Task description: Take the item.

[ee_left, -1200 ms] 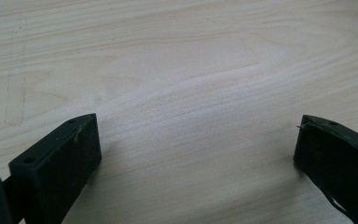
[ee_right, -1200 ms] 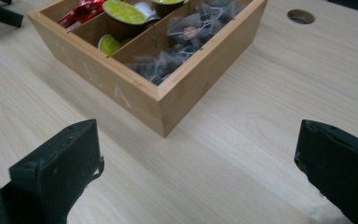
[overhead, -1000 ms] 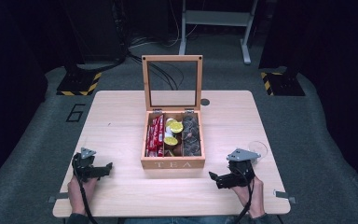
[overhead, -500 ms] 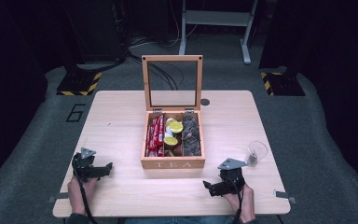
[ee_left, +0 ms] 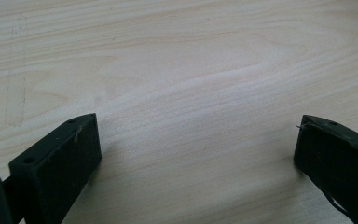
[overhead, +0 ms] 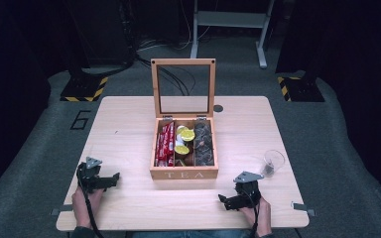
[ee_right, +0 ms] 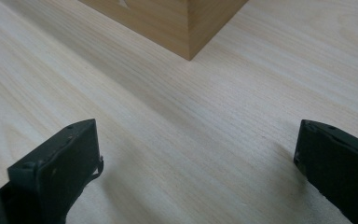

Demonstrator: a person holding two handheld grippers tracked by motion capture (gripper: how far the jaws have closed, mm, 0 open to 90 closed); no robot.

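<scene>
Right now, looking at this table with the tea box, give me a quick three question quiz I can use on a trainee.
1. True or false: the lid of the tea box stands open.
2. Which thing stands nearest the right gripper? A) the empty glass B) a kettle C) a spoon
3. Fill in: the red packets lie in the box's ____ compartment, seen from the high view.

Key: 1 true. 2 A. 3 left. Both the right gripper and the left gripper are open and hold nothing, resting low over the table.
</scene>
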